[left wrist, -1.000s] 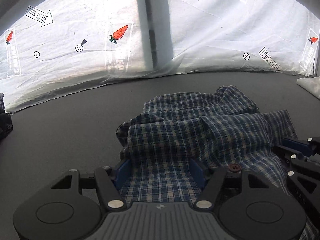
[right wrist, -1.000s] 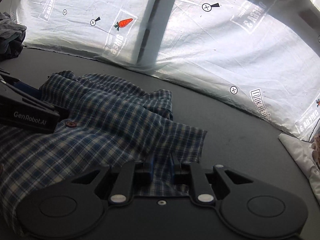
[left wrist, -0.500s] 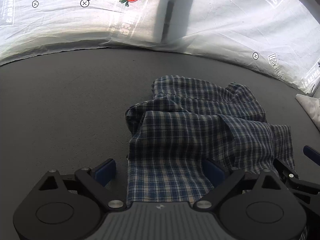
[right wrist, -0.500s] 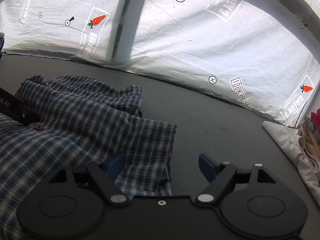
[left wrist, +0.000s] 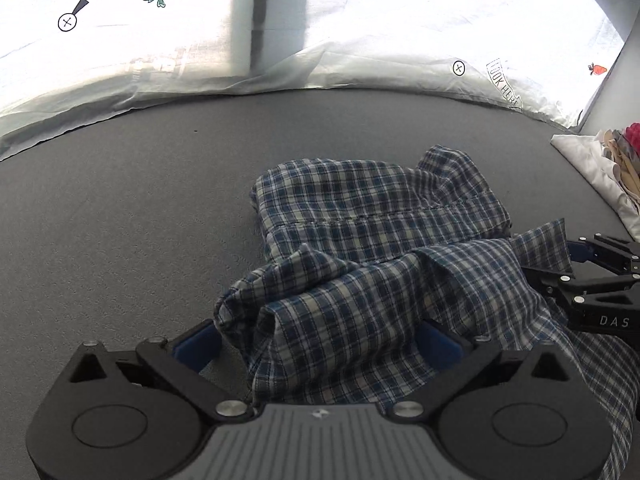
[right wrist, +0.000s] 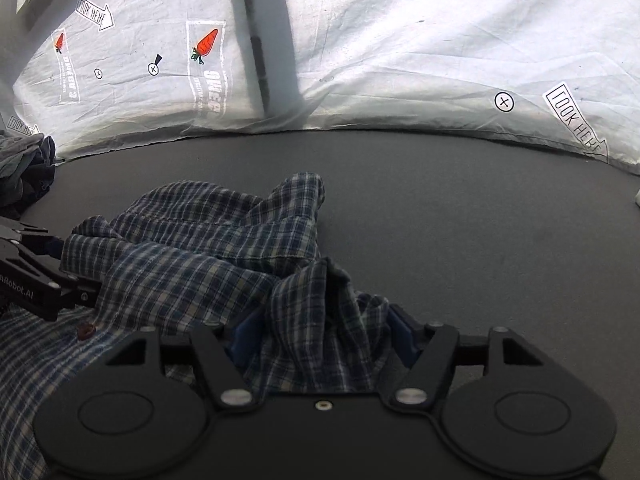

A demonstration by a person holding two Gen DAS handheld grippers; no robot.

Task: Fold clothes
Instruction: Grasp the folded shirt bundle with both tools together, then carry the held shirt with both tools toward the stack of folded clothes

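Nearest, the left gripper (left wrist: 320,340) stood wide open, a fold of the blue plaid shirt (left wrist: 372,248) lying loose between its blue pads. The right gripper (right wrist: 320,332) was closing, bunched plaid rising between its pads, which did not yet press it. The shirt lay crumpled on the dark grey table (left wrist: 120,200), a brown button (right wrist: 85,331) showing. Beyond, folded light clothes (left wrist: 600,168) sat right, dark clothes (right wrist: 24,172) left, before a white printed sheet (right wrist: 400,60).
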